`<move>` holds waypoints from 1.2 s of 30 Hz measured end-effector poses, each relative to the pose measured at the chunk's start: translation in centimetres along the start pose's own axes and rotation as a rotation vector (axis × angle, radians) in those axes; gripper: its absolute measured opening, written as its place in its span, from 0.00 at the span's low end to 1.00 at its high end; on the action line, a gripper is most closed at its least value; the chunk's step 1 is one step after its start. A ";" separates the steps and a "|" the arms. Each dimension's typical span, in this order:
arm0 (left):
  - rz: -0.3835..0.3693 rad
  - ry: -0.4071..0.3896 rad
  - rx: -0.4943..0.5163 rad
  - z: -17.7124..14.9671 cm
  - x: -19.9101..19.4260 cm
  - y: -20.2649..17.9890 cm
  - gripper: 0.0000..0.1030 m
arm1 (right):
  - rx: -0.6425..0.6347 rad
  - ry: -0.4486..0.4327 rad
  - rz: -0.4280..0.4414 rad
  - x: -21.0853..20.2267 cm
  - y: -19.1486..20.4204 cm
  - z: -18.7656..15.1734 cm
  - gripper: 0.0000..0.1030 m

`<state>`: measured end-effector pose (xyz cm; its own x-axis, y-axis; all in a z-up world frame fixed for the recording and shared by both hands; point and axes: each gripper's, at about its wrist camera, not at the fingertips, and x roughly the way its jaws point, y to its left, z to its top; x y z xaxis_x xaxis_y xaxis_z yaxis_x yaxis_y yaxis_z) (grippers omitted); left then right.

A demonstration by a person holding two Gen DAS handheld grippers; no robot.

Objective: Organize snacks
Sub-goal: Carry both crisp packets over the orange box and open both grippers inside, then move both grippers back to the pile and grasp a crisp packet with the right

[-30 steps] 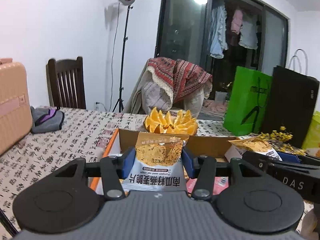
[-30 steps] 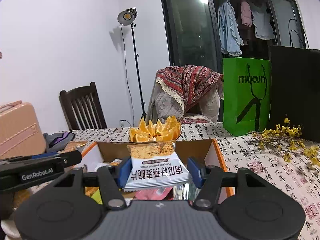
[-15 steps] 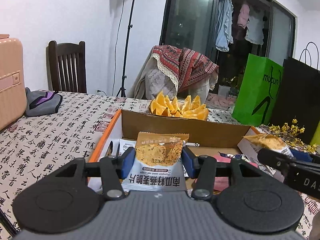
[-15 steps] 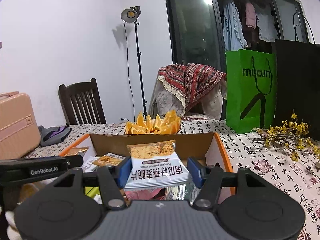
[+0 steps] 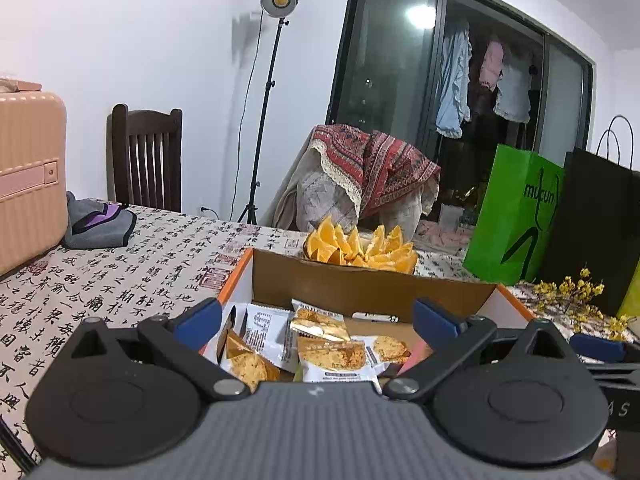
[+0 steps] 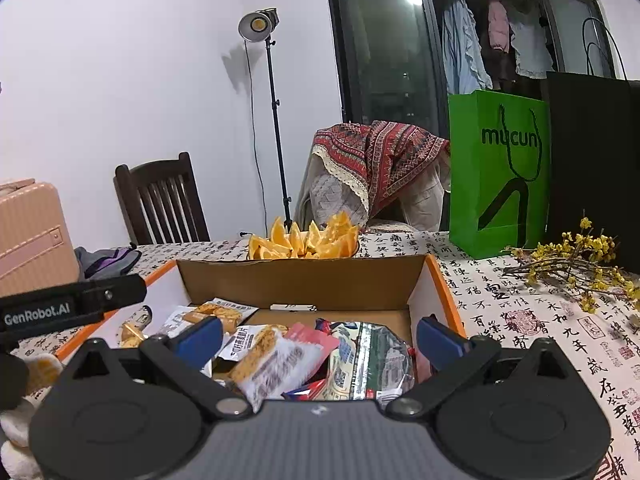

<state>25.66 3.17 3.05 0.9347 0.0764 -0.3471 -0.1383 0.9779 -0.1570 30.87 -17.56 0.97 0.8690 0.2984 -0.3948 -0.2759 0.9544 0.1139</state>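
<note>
Counter [image 5: 120, 280] under a cloth printed with black characters carries everything. We work at its near edge.

Cardboard box [image 5: 360, 284], orange-trimmed and open-topped, sits just ahead of both grippers, near the middle of the counter. Behind its far wall: a bowl of orange wedges [image 5: 360, 248]. Toward the counter's right edge stand a green paper bag [image 6: 500, 168] and a black one, with a yellow-flowered sprig [image 6: 576, 264] lying in front of them. Pink suitcase [image 5: 28, 176] at the left edge.

Left gripper [image 5: 316, 318]: its jaws have just been opening and now stand spread wide, with nothing between the pads. The crisp packets [image 5: 332, 354] lie loose on the box floor below it, at the box's left end, several overlapping.

Right gripper [image 6: 318, 332]: jaws likewise just opened and now spread, nothing pinched. Beneath it, at the box's right end, a mixed heap: a white crisp packet [image 6: 272, 360], a red wrapper, and a foil-lidded tub [image 6: 368, 356].

We judge the step as release, with a packet dropped from each hand into the box. Whether more snacks wait outside the box we cannot tell; something pale shows low at the left of the right wrist view, unclear.

Next move, in our judgement: lift both grippers clear of the box walls, jaws kept spread, then search the counter for any snack not yet boxed. The heaps are untidy, so straightening may follow.
</note>
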 end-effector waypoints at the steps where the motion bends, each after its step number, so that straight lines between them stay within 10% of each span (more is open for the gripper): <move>1: 0.000 0.002 0.000 0.0 0.0 0.0 1.00 | 0.001 -0.003 0.000 -0.1 0.0 0.0 1.00; 36: 0.018 0.076 -0.006 -2.2 -12.0 4.8 1.00 | -0.023 0.064 0.100 -9.6 3.1 -3.1 1.00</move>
<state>13.10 6.52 4.46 0.9045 0.0787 -0.4191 -0.1569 0.9753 -0.1555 20.42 -17.50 2.24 0.8088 0.3902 -0.4400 -0.3700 0.9192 0.1350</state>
